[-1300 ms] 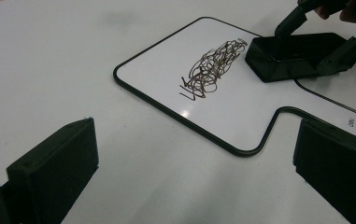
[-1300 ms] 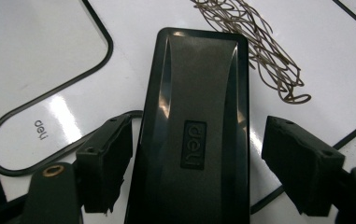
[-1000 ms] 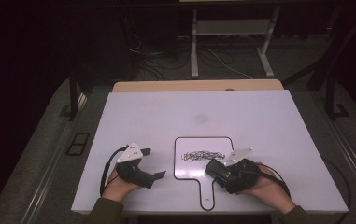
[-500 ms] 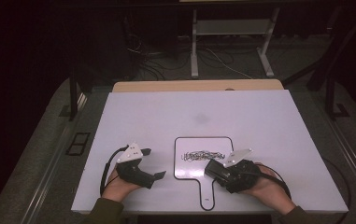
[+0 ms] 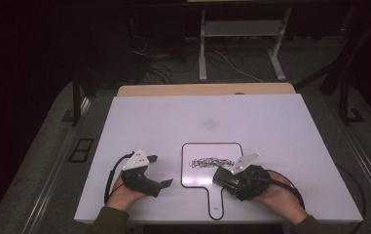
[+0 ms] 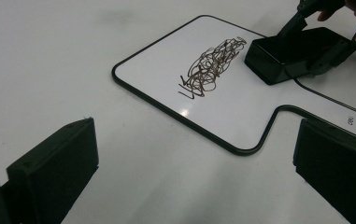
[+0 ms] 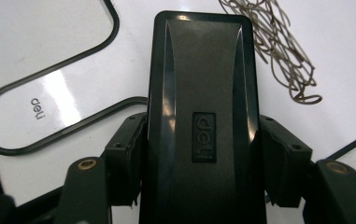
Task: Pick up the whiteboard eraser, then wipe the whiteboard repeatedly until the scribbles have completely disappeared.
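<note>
A small white board (image 5: 193, 153) with a black rim and a handle lies on the table near the front edge, and a dark scribble (image 5: 211, 162) crosses its middle. My right gripper (image 5: 222, 177) is shut on a black eraser (image 5: 225, 179), which lies on the board just below the scribble. In the right gripper view the jaws press both long sides of the eraser (image 7: 202, 93), with the scribble (image 7: 278, 51) to its upper right. My left gripper (image 5: 159, 171) rests on the table left of the board, open, with nothing between its jaws; its own view shows the board (image 6: 166, 70) and eraser (image 6: 288, 53) ahead.
The white table (image 5: 270, 126) stretches wide beyond and to both sides of the board. A wooden strip (image 5: 202, 90) runs along the far edge. Loose cables and metal stand legs (image 5: 202, 48) sit on the dark floor behind. The right gripper's cable (image 5: 297, 187) loops by the hand.
</note>
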Demonstrator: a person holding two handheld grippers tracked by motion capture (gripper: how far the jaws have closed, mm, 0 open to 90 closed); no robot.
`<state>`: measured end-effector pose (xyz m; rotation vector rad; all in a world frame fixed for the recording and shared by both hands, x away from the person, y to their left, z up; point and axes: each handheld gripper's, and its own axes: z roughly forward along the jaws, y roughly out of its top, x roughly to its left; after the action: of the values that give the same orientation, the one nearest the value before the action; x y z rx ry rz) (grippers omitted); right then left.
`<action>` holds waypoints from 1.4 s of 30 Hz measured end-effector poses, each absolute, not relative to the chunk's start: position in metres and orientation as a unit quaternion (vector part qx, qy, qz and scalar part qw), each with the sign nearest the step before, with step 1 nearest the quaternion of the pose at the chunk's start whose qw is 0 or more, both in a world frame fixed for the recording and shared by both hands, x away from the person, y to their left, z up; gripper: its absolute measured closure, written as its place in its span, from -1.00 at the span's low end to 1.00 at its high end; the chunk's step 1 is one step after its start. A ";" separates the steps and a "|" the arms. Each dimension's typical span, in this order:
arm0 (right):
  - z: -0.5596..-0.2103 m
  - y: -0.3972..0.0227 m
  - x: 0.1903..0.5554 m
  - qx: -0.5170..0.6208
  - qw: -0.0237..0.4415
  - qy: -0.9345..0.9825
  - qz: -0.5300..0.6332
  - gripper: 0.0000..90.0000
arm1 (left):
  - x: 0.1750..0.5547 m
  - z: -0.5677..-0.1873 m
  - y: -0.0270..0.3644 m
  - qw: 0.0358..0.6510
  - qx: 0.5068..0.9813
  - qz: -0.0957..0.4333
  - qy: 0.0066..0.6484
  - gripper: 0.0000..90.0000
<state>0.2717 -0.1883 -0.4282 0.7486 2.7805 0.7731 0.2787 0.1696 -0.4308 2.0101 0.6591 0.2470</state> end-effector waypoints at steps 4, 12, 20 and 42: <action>-0.427 -0.188 0.272 0.260 0.068 0.927 0.261 -0.15 | 0.279 -0.431 0.169 0.484 0.826 0.102 0.270 -1.00; -0.425 -0.193 0.274 0.265 0.054 0.924 0.269 -0.15 | 0.278 -0.431 0.169 0.485 0.826 0.100 0.271 -1.00; -0.420 -0.200 0.277 0.277 0.040 0.917 0.285 -0.15 | 0.278 -0.431 0.169 0.486 0.825 0.099 0.271 -1.00; -0.400 -0.210 0.300 0.286 0.050 0.904 0.313 -0.15 | 0.279 -0.432 0.168 0.485 0.825 0.098 0.272 -1.00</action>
<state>0.2998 -0.2095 -0.3999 0.8707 2.7538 0.9526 0.2785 0.1683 -0.4320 2.0089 0.6624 0.2375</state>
